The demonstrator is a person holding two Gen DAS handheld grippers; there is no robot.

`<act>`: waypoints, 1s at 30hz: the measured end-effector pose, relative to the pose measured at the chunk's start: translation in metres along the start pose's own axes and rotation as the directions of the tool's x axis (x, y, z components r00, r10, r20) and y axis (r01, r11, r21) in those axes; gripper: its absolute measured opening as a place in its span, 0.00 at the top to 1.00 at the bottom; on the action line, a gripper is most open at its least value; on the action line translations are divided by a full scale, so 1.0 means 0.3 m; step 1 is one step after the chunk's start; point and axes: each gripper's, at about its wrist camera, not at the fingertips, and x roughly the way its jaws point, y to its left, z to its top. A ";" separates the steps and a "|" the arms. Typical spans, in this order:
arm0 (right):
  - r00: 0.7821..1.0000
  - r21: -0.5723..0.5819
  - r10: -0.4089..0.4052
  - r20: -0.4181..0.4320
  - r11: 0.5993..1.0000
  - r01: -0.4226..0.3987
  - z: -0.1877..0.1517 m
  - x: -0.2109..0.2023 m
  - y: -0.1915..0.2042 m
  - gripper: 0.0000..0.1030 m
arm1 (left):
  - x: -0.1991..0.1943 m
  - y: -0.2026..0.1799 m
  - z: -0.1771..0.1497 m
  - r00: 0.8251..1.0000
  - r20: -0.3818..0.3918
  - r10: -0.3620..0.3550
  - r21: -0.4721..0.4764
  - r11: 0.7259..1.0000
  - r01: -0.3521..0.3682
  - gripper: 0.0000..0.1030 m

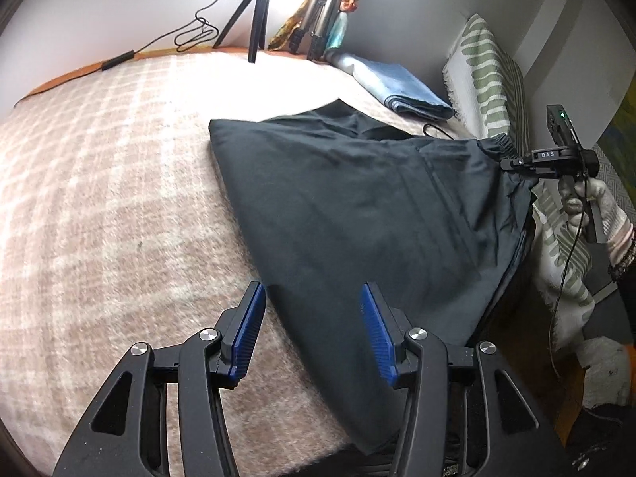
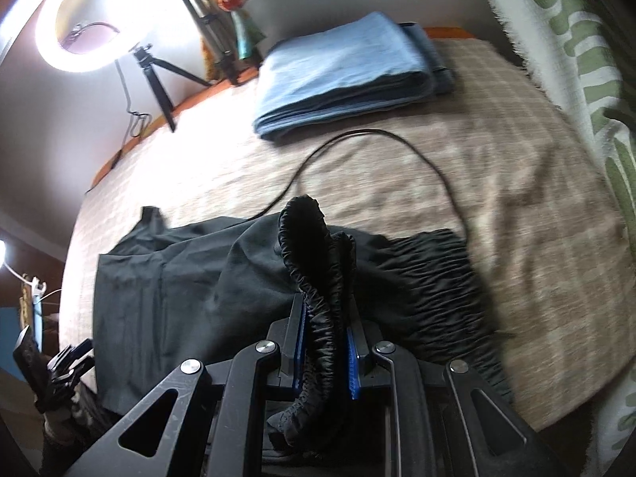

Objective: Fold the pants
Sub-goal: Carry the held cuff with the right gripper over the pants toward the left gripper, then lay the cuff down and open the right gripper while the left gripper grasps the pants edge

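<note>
Between the right gripper's pressed-together blue pads, the gathered elastic waistband of the black pants is pinched and raised; the left gripper hangs spread and empty over the near hem.

To fold cleanly, the left should probably clamp that hem edge before lifting, keeping the cloth taut. Pants lie on a checked blanket, with a folded blue towel, a loose cable, a ring light and a tripod beyond.

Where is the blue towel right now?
The folded blue towel lies at the bed's far side, beyond the black pants, near the striped pillow.
</note>
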 end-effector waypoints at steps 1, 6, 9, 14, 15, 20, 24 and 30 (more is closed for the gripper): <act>1.000 -0.001 -0.014 -0.003 1.000 0.014 0.004 0.005 -0.013 0.85 | 0.002 -0.002 -0.003 1.000 -0.002 -0.001 -0.003 1.000 0.001 0.53; 0.998 0.006 -0.059 -0.023 0.998 0.059 0.021 0.037 -0.078 0.85 | 0.015 -0.018 -0.028 1.000 -0.019 -0.025 -0.023 0.999 0.024 0.53; 0.996 -0.020 -0.081 -0.023 0.997 0.081 0.021 0.053 -0.082 0.81 | 0.029 -0.030 -0.047 0.999 -0.031 -0.029 -0.021 0.999 0.029 0.53; 0.982 -0.069 -0.187 0.003 0.980 0.187 0.022 0.028 -0.046 0.63 | 0.022 -0.040 -0.056 0.999 -0.014 -0.043 -0.040 0.998 0.043 0.53; 0.978 -0.075 -0.207 0.024 0.975 0.209 0.020 0.009 -0.031 0.63 | 0.022 -0.040 -0.058 0.999 -0.010 -0.048 -0.049 0.998 0.047 0.53; 0.957 -0.127 -0.238 0.165 0.957 0.260 0.000 -0.093 0.121 0.36 | 0.019 -0.022 -0.077 0.995 0.041 -0.093 -0.137 0.986 0.098 0.55; 0.950 -0.209 -0.218 0.224 0.941 0.265 -0.007 -0.120 0.294 0.33 | 0.016 -0.010 -0.090 0.989 0.078 -0.124 -0.206 0.969 0.138 0.69; 0.975 -0.312 -0.079 0.209 0.939 0.144 -0.007 -0.091 0.520 0.33 | 0.000 -0.025 -0.110 0.978 0.139 -0.158 -0.227 0.956 0.187 0.78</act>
